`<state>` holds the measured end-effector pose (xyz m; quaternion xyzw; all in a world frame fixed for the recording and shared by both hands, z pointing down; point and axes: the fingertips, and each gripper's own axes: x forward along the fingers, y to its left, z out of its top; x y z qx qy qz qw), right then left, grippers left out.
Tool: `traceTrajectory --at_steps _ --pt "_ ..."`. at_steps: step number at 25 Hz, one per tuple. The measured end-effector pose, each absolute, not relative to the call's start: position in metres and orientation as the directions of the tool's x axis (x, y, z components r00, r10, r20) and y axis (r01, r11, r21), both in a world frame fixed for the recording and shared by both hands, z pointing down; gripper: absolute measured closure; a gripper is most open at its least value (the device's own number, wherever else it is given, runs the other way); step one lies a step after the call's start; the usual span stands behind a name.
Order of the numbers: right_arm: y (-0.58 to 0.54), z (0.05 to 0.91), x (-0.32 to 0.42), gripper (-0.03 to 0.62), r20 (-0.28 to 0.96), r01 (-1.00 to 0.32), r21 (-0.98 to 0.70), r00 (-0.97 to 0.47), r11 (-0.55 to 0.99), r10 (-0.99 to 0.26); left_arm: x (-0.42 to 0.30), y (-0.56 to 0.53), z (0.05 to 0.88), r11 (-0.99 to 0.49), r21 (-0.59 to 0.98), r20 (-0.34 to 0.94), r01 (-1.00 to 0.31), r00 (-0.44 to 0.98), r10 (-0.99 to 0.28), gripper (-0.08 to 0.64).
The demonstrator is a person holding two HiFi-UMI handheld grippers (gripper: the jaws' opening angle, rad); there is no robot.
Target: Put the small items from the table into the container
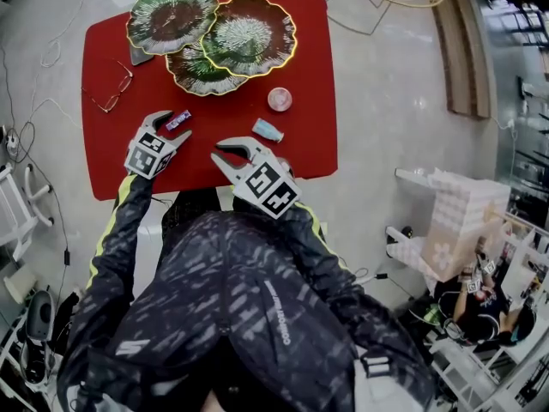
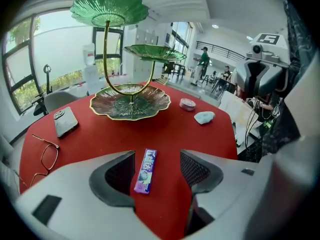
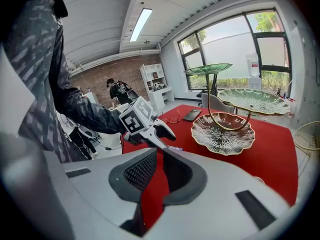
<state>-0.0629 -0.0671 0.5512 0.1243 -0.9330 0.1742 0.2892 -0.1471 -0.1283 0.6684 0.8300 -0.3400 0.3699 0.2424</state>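
Observation:
A purple candy bar [image 1: 178, 120] lies flat on the red table [image 1: 120, 50], between the spread jaws of my left gripper [image 1: 174, 125]. In the left gripper view the candy bar [image 2: 145, 170] sits closer to the left pad, and my left gripper [image 2: 157, 171] stands open around it without pressing. A pink round tin [image 1: 280, 99] and a pale blue packet [image 1: 267, 130] rest further right. The green three-tier leaf dish stand [image 1: 214, 37] occupies the table's far side. My right gripper [image 1: 221, 150] hovers near the table's front edge, shut and empty; its pads meet in the right gripper view [image 3: 159, 171].
Spectacles [image 1: 111, 93] lie at the table's left, and a phone [image 2: 65, 121] sits beside the stand's lowest dish [image 2: 130, 102]. The pink tin [image 2: 188, 104] and blue packet [image 2: 204, 117] lie right of the stand. A person [image 1: 472, 303] sits on the floor at the right.

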Motion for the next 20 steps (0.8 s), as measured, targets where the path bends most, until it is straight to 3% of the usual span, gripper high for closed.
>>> traceTrajectory --at_steps 15,20 --pt "-0.077 0.553 -0.054 0.567 0.591 -0.373 -0.259 -0.791 0.891 -0.16 -0.16 -0.132 0.706 -0.666 0.116 0.852 -0.737 0.419 -0.314 0.298" --pt "-0.077 0.556 -0.049 0.568 0.598 -0.382 -0.259 -0.785 0.887 -0.164 -0.163 -0.133 0.711 -0.667 0.105 0.859 -0.738 0.404 -0.313 0.328"
